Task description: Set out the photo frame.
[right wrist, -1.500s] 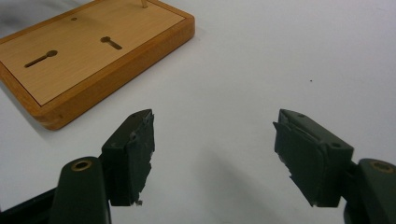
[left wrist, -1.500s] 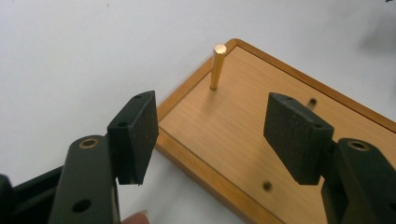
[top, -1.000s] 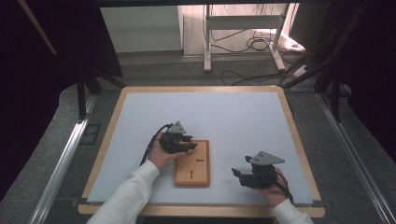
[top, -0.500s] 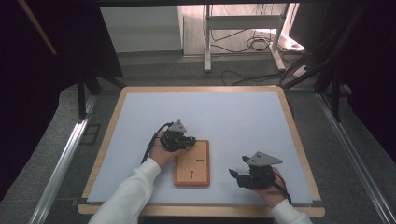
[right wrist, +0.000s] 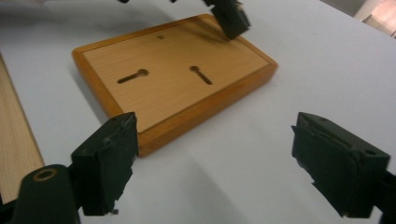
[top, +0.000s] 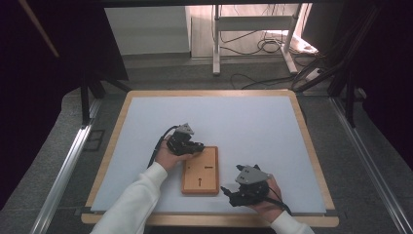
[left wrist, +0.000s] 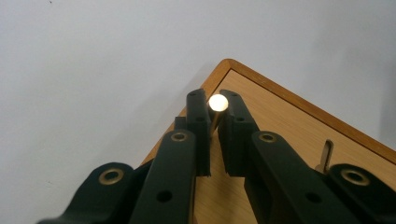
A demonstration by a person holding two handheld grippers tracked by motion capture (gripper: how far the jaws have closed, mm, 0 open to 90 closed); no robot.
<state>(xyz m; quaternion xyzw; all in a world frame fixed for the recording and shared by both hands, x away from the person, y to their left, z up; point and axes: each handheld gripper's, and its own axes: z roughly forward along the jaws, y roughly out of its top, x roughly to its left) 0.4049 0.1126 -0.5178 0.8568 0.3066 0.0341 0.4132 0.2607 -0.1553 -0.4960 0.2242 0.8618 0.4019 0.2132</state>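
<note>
A flat wooden board with two keyhole slots lies on the white table mat. My left gripper is at the board's far left corner. In the left gripper view its jaws have just been closing and are shut on a small shiny metal pin standing at the corner of the board. My right gripper lies low on the mat just right of the board's near corner, pointing at it. Its jaws have just been opening and stand wide with nothing between them, facing the board.
The mat sits in a wooden table frame. Bare mat stretches behind and to the right of the board. Metal rails flank the table, and a stand with cables is on the floor beyond it.
The right gripper has slid left toward the board and its jaws have spread wider. The left hand has stayed at the board's corner.
</note>
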